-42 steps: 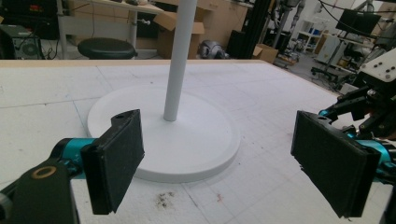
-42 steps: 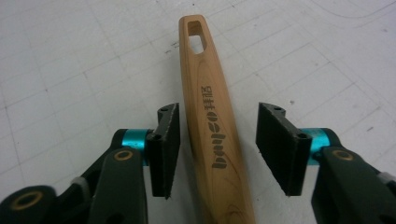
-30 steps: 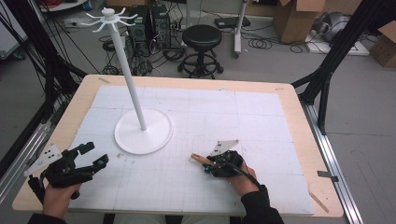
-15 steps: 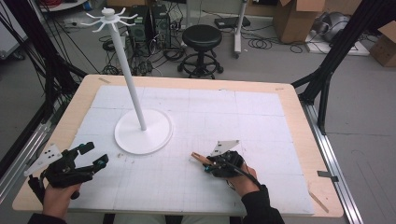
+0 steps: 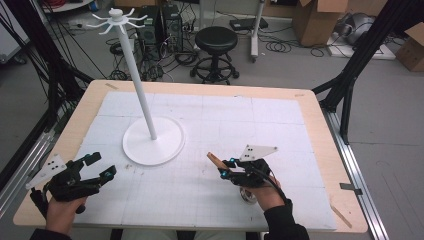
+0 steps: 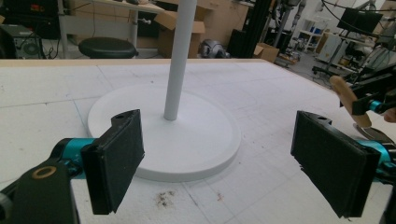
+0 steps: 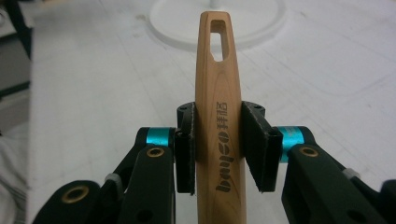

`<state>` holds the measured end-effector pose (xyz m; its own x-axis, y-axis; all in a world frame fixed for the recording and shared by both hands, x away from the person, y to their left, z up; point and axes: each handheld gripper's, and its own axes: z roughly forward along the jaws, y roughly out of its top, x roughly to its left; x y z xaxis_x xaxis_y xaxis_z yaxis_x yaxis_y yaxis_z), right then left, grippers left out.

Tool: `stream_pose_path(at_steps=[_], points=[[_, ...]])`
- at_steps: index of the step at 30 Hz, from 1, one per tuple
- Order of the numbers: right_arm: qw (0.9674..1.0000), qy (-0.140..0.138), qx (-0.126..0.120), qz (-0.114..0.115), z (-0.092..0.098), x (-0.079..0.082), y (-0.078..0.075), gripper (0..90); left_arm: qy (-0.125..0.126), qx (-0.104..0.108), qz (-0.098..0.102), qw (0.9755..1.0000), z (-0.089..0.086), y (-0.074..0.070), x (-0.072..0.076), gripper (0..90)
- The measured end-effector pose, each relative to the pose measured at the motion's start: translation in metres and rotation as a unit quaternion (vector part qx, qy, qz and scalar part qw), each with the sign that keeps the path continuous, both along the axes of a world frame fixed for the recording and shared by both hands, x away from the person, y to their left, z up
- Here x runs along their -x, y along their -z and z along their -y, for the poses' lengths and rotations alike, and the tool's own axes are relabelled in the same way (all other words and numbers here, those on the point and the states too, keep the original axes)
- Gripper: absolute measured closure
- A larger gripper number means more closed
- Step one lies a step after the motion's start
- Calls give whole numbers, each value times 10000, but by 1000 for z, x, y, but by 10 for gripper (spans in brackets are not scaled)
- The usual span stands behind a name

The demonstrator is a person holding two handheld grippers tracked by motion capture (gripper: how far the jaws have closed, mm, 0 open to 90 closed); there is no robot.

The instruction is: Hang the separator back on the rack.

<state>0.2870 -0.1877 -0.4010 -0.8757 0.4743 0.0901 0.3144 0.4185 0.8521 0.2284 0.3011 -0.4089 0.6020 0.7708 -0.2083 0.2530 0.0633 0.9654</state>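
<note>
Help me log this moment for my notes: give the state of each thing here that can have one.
Left tool: open, nothing between its pads, low over the table.
Right tool: shut on the wooden handle, jaws just closing.
Wooden handle: gripped at mid-length, slotted end pointing toward the stand.
Stand: upright on the table, hooks bare.

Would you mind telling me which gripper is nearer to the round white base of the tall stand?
Left, narrowly. The left gripper sits open just off the round white base, at its near-left edge. The right gripper, shut on a wooden handle, is further out on its near-right.
</note>
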Motion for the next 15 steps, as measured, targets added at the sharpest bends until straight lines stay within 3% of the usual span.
stream_pose_path(at_steps=[8, 15], points=[[9989, -285, -370, 94, -9, 7, -10, 670, 171, 56, 130, 9998, 7, -6, 3, 174], [9953, -513, -799, 165, -14, 12, -19, 669, 314, 414, 302, 9982, 18, -23, 6, 158]])
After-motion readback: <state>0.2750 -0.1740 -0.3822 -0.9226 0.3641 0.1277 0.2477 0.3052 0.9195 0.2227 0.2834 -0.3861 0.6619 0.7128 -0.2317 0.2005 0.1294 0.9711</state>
